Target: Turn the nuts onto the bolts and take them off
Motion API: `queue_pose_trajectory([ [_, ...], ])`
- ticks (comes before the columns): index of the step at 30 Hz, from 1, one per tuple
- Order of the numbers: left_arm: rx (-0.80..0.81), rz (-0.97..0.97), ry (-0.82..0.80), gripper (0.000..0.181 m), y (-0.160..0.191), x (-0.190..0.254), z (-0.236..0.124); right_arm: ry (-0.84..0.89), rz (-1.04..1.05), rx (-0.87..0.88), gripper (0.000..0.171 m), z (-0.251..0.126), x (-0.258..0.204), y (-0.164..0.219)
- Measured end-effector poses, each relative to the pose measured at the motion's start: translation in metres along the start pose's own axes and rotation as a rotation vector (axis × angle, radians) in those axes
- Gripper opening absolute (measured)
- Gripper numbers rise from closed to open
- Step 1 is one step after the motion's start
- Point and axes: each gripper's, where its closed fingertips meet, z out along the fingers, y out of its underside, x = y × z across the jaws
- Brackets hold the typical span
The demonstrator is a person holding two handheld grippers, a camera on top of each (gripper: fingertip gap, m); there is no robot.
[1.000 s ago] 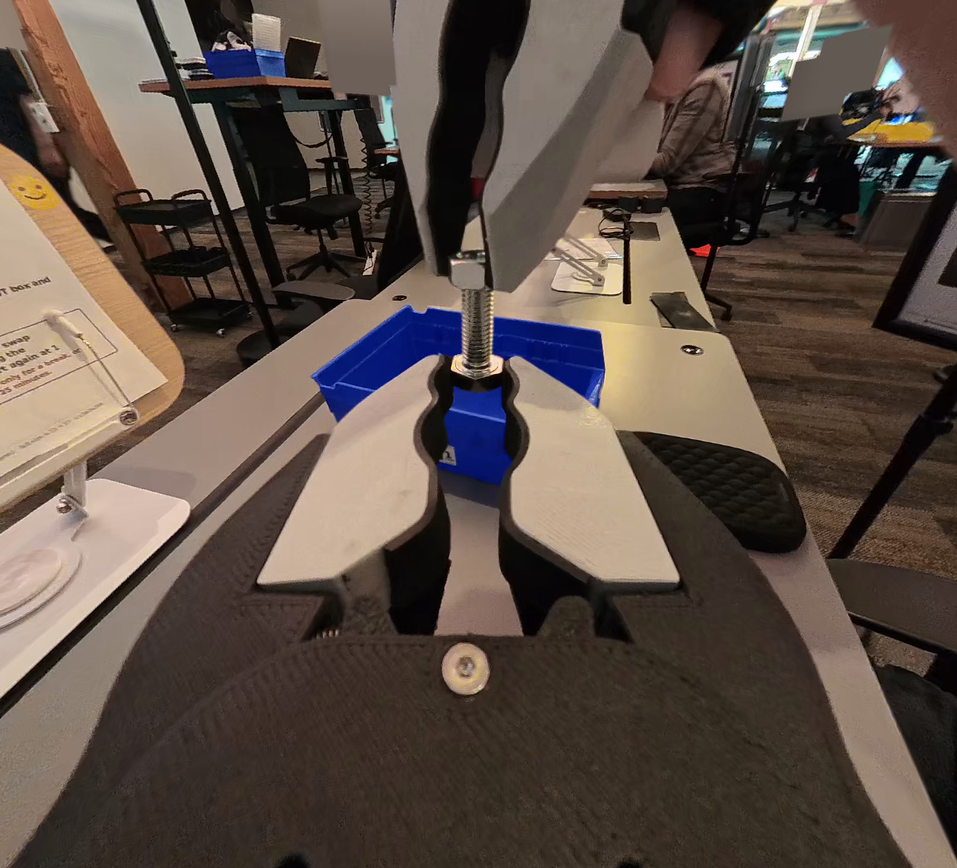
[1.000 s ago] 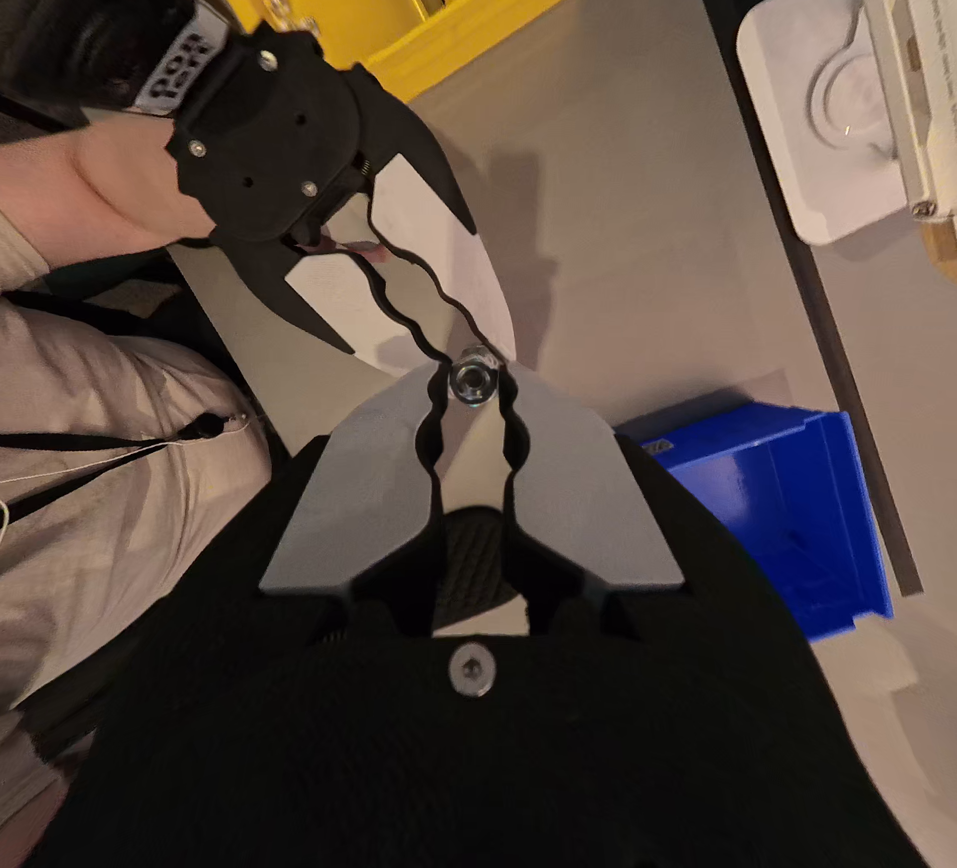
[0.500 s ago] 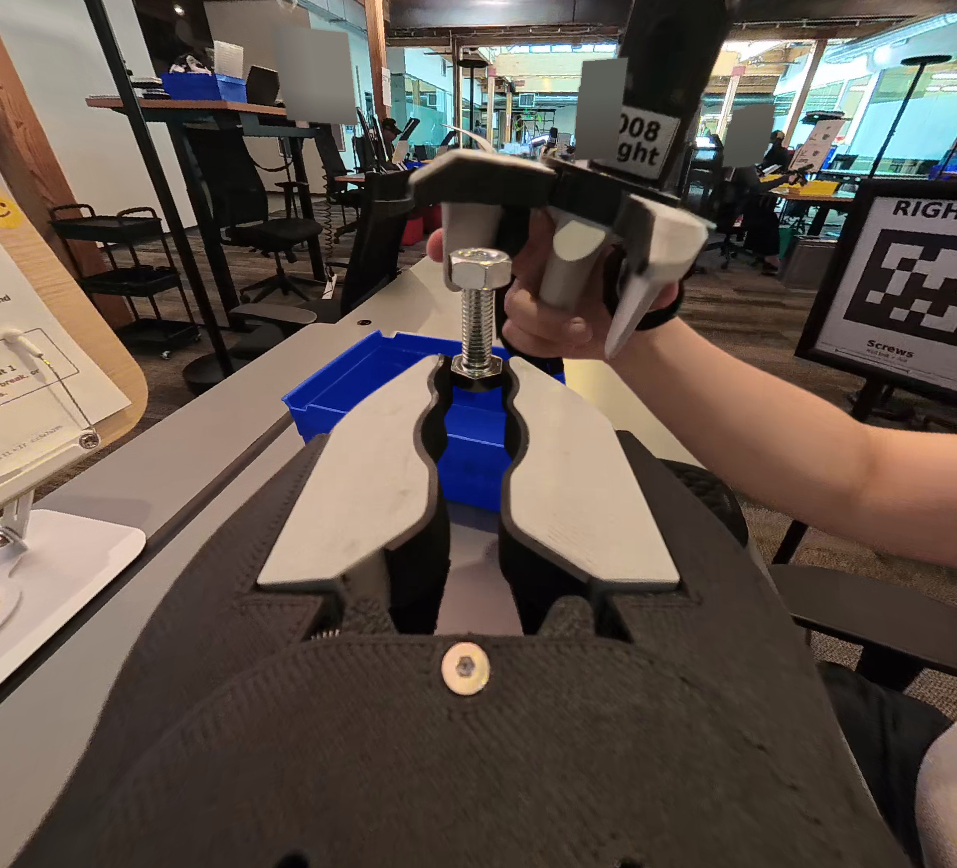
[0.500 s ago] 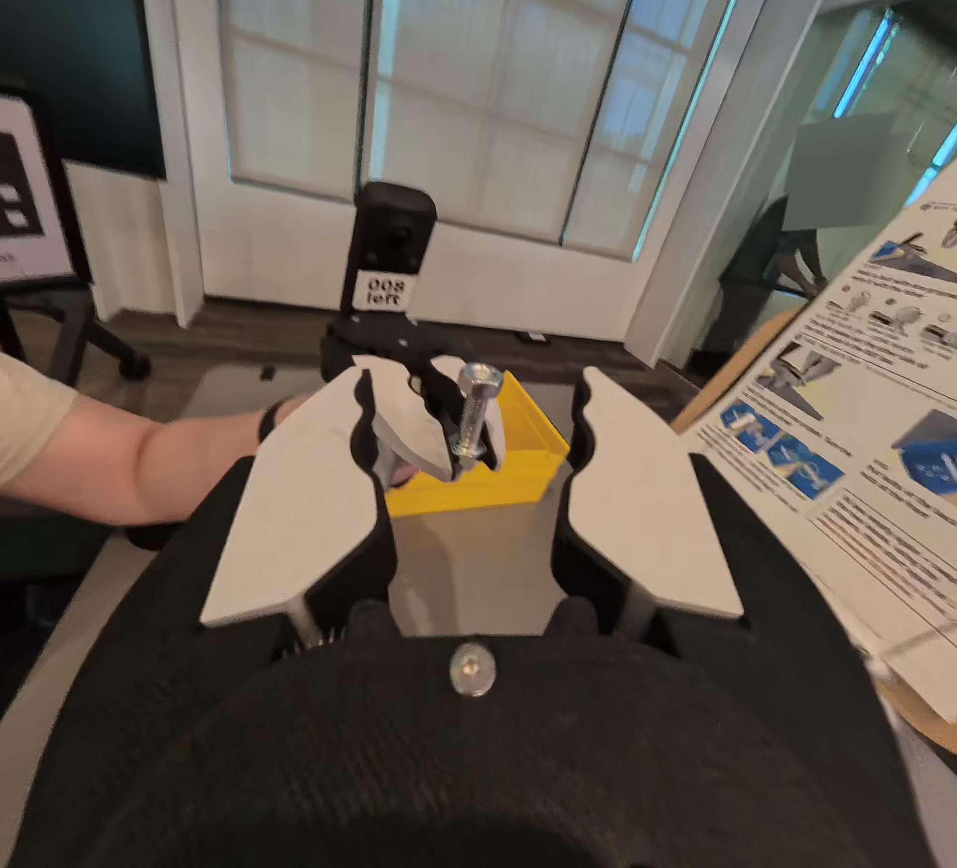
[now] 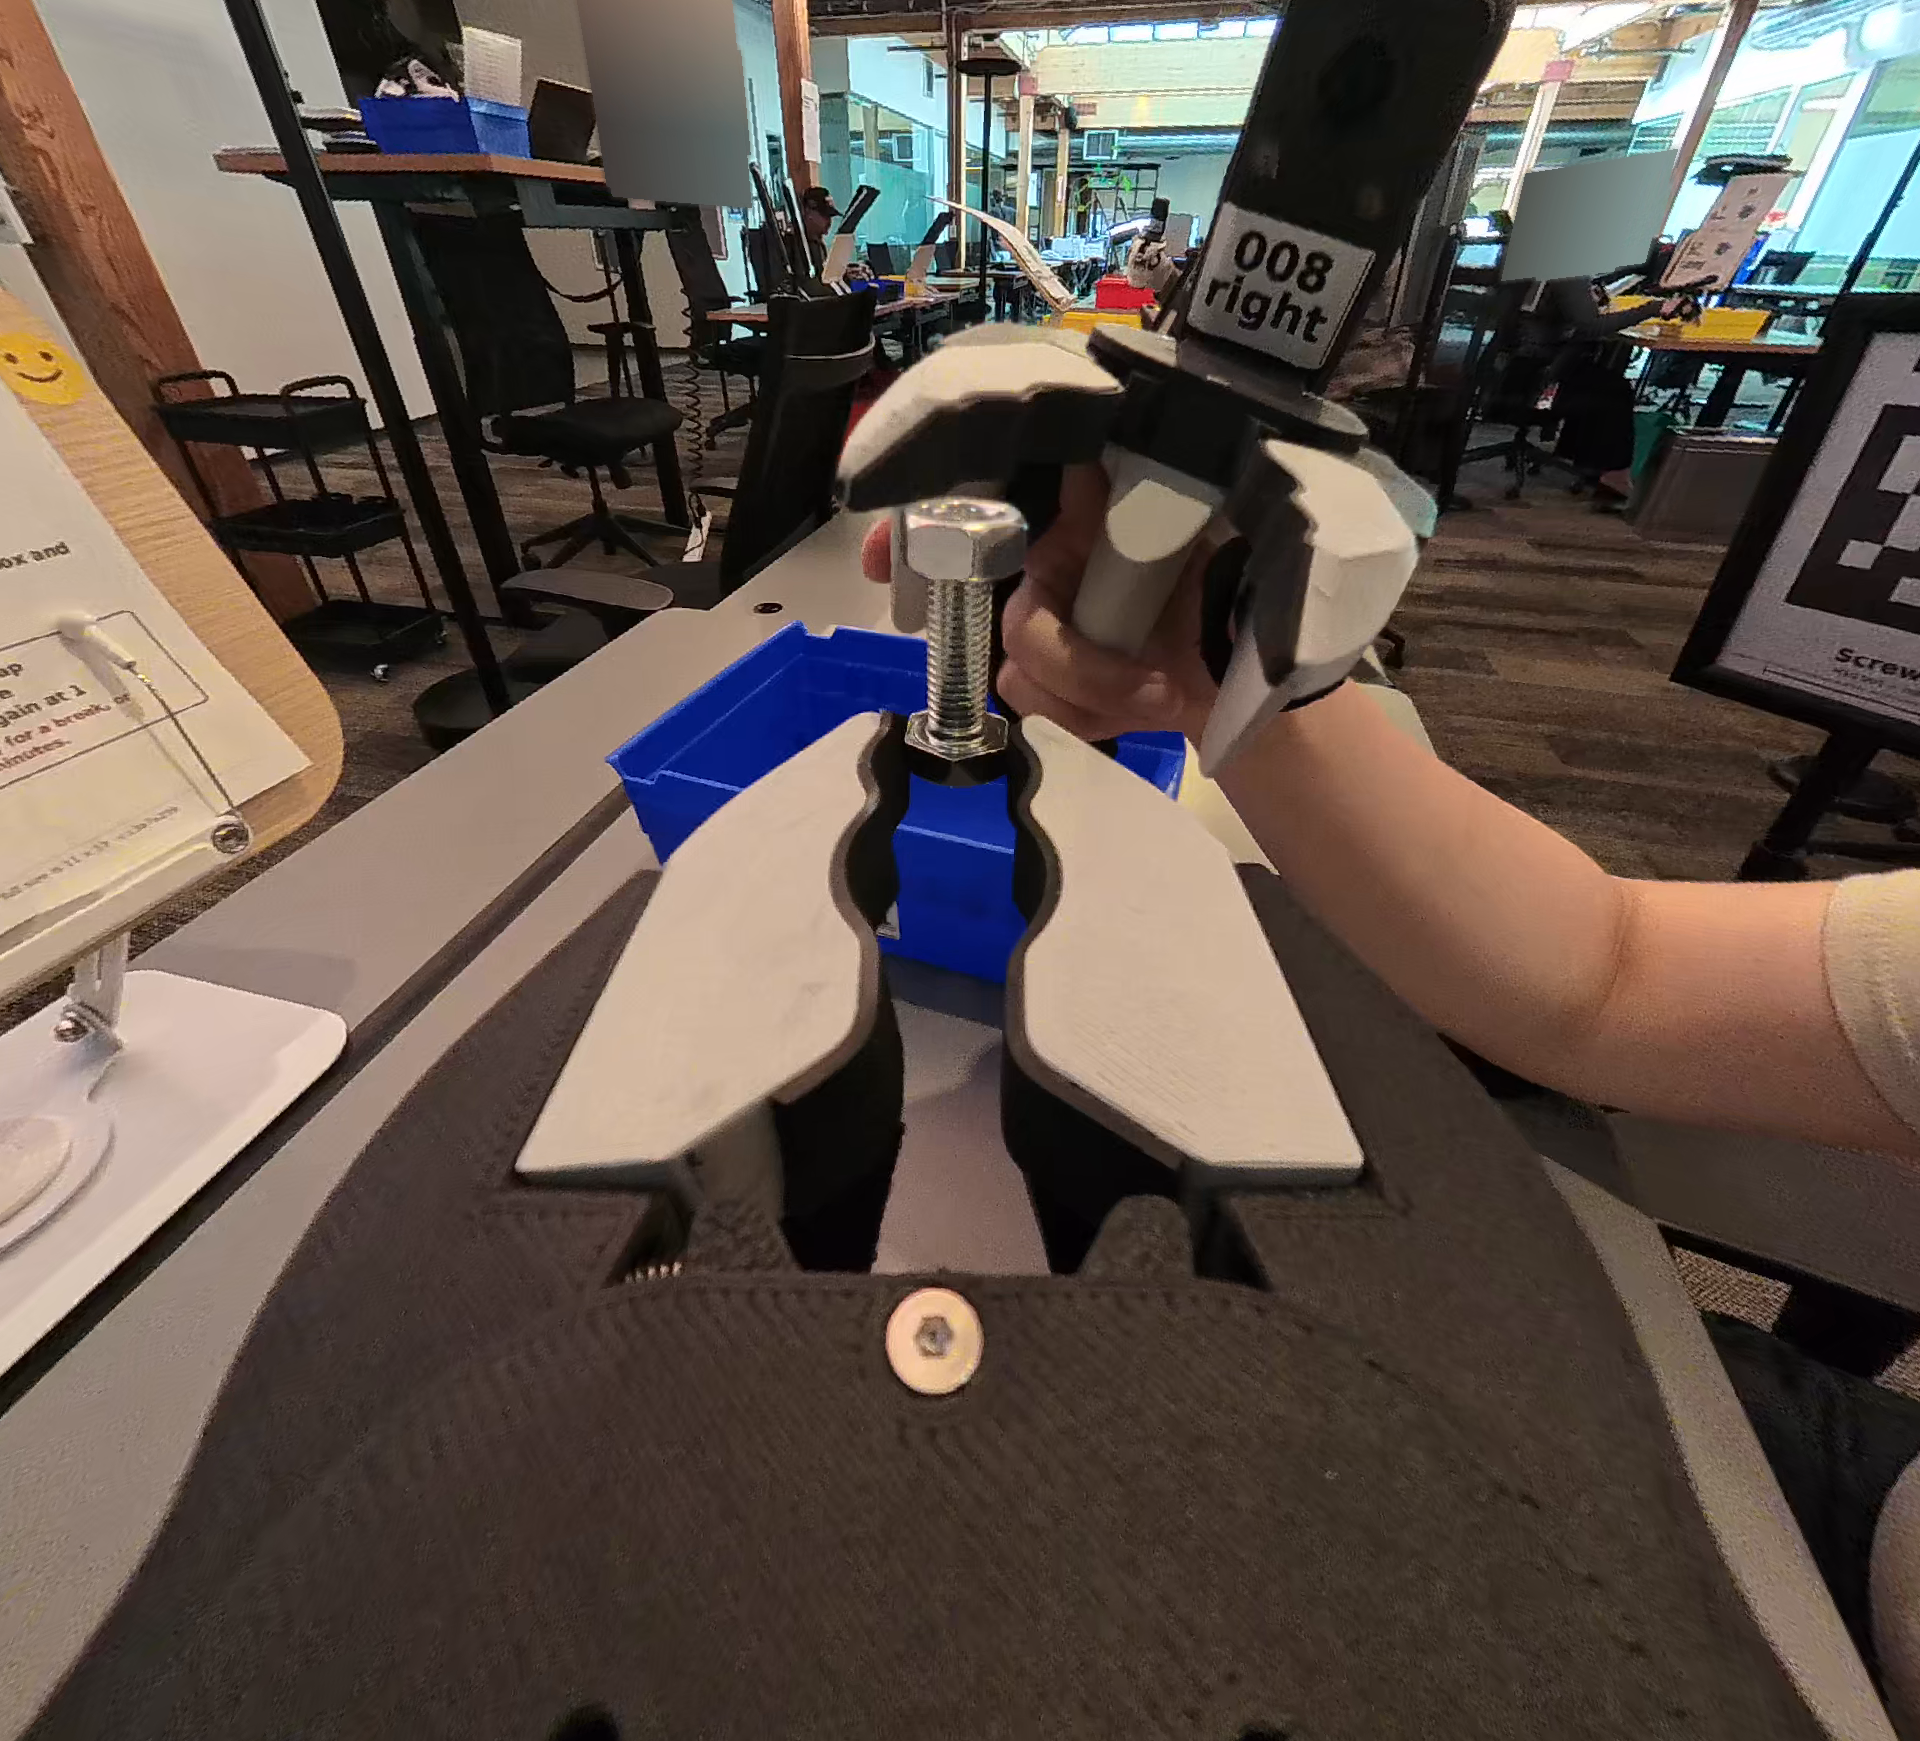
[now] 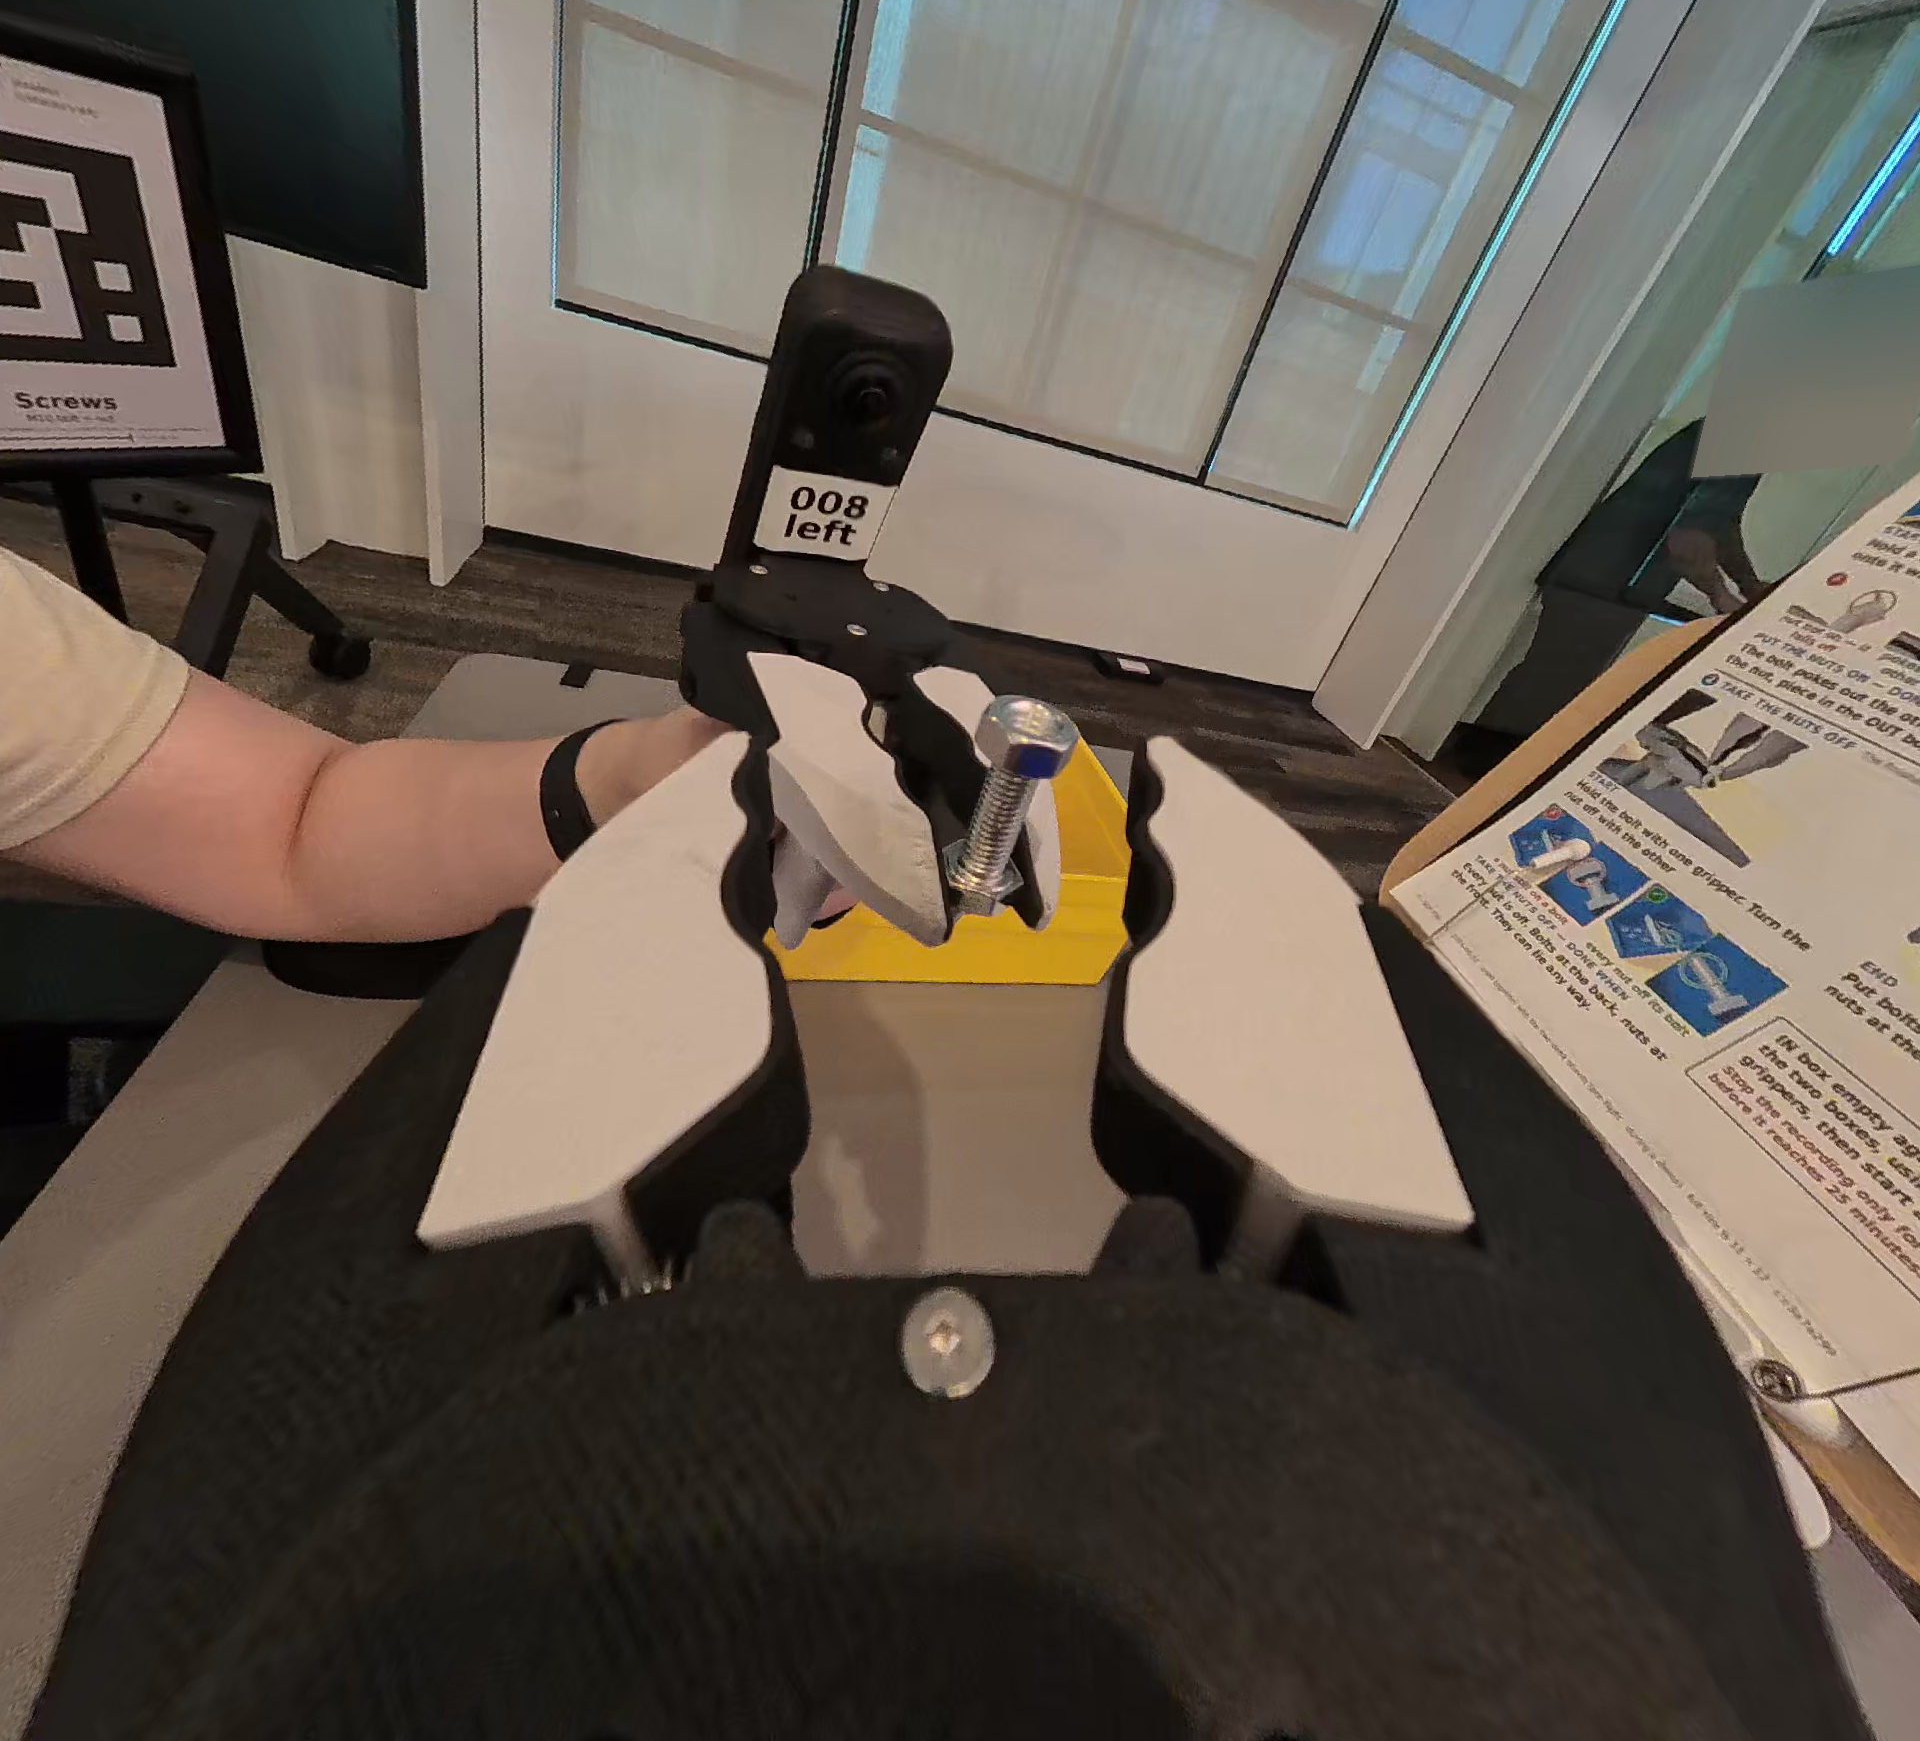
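Gray table (image 5: 436, 860) carries blue bin (image 5: 727, 756), yellow bin (image 6: 1081, 912) beyond, likely sorting parts. Left gripper (image 5: 951, 746) clamps nut (image 5: 954, 737), so bolt (image 5: 958, 621) stands head-up above blue bin, free to be turned. Right gripper (image 6: 940, 818) spread wide, holds nothing, fingers apart beside bolt head, likely resetting for next twist. Nut sits low on thread.

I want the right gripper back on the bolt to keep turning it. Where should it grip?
Probably on the hex head, coming down from above along the upright bolt. Its flats suit the open right gripper; the left gripper already clamps the nut.
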Motion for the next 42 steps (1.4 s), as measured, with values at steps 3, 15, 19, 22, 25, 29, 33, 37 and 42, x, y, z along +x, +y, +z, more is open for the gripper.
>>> queue_pose_trajectory([
  [3, 0.001, -0.001, -0.011, 0.018, 0.0, -0.003, -0.001, -0.011, 0.0, 0.012, 0.066, -0.001, -0.001, 0.001],
  [15, -0.014, -0.015, -0.046, 0.018, 0.005, -0.012, -0.002, -0.038, 0.014, 0.022, 0.063, -0.001, -0.005, 0.005],
  [19, -0.002, -0.025, -0.045, 0.018, 0.002, -0.014, -0.005, -0.027, 0.001, 0.031, 0.058, -0.005, -0.005, 0.003],
  [22, -0.012, -0.011, -0.034, 0.018, 0.003, -0.009, -0.003, 0.015, 0.016, 0.055, 0.065, -0.004, 0.002, 0.0],
  [25, -0.023, -0.001, -0.043, 0.018, 0.005, -0.009, -0.001, -0.015, 0.007, 0.034, 0.068, 0.0, -0.005, 0.003],
  [29, -0.011, -0.024, -0.067, 0.018, 0.003, -0.018, -0.006, -0.088, -0.001, -0.004, 0.059, -0.002, -0.018, 0.006],
  [33, -0.006, -0.023, -0.044, 0.018, 0.002, -0.013, -0.005, -0.005, 0.022, 0.05, 0.073, -0.002, -0.005, -0.001],
  [37, -0.023, -0.002, -0.038, 0.018, 0.006, -0.007, 0.002, -0.029, 0.033, 0.034, 0.085, 0.009, -0.012, 0.004],
  [42, 0.004, -0.04, -0.072, 0.018, 0.002, -0.018, -0.006, -0.054, 0.022, 0.008, 0.083, 0.006, -0.018, 0.003],
])
